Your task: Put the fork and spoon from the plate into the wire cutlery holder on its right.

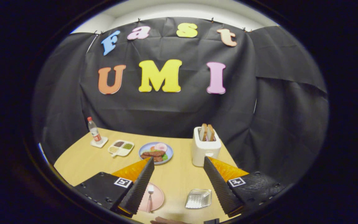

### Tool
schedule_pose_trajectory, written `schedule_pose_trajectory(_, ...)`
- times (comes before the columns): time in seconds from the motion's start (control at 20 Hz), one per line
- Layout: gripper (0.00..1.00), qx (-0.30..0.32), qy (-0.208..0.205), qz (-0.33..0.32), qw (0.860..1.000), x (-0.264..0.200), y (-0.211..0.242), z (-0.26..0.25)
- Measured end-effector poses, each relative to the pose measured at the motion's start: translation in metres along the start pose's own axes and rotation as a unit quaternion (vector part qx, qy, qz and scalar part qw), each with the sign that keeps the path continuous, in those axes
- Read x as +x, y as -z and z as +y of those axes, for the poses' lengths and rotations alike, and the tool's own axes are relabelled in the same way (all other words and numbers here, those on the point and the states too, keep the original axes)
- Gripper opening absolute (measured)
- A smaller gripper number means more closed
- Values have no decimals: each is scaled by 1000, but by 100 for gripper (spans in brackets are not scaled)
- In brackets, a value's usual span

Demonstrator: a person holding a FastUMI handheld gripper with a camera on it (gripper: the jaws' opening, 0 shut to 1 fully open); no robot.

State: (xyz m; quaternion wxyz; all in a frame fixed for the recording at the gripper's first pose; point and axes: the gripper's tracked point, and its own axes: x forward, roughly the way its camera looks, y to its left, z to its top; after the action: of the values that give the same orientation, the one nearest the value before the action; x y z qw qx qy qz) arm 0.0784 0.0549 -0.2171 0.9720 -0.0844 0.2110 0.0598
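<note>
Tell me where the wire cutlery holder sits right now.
The wire cutlery holder sits on the table between the open gripper's fingers, right of the pink plate.

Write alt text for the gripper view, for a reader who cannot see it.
An open gripper hovers above a light wooden table, with a pink plate holding a silver fork and a wire cutlery holder lying between its fingers. Beyond them stand a white toaster with bread slices, a blue plate of food, a divided sauce tray and a water bottle.
</note>
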Motion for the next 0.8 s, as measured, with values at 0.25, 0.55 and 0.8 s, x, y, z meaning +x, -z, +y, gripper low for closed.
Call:
schedule_pose_trajectory(0.25, 96, -27, -28, 94, 995, 36, 83, 41)
schedule_pose_trajectory(0.55, 97, -41, -54, 195, 978, 63, 174, 71)
schedule_pose_trajectory(0.8, 97, -55, -63, 224, 971, 70, 211, 84)
